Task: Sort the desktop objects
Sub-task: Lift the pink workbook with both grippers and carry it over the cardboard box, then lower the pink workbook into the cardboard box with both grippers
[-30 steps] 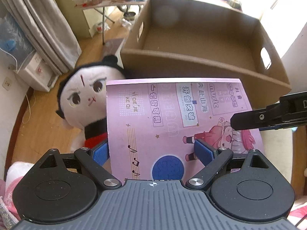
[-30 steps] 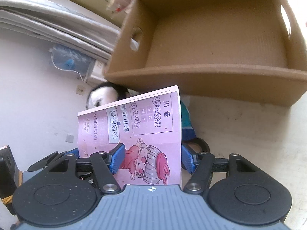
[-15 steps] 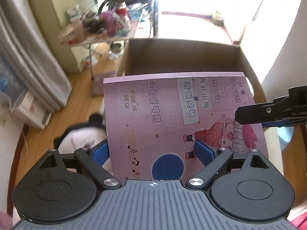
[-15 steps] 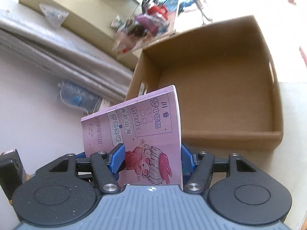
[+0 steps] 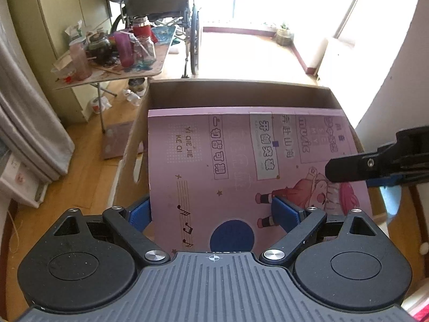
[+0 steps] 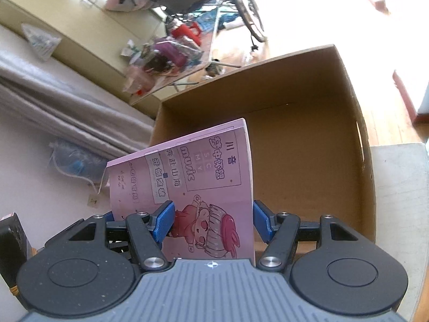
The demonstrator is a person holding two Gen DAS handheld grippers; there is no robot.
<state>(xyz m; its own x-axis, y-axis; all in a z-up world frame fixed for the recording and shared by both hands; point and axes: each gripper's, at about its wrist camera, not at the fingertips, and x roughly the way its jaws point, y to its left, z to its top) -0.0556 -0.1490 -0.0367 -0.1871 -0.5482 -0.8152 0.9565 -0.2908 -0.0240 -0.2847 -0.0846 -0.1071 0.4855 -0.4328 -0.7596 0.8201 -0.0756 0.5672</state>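
A pink music booklet (image 5: 241, 166) with a cartoon girl on its cover is held up over an open cardboard box (image 5: 236, 91). My left gripper (image 5: 214, 212) is shut on the booklet's near edge. My right gripper (image 6: 211, 221) is shut on its other end, and its finger (image 5: 356, 169) shows at the right of the left wrist view. In the right wrist view the booklet (image 6: 187, 187) stands in front of the box (image 6: 308, 145), whose brown floor is bare.
A cluttered folding table (image 5: 112, 61) with jars stands beyond the box, with a wheelchair (image 5: 161, 2) behind it. Grey curtains (image 5: 24, 118) hang at the left. A white tabletop edge (image 6: 396, 201) lies right of the box.
Both grippers have lifted the booklet and carried it forward over the box. The plush doll seen a second ago has dropped out of view.
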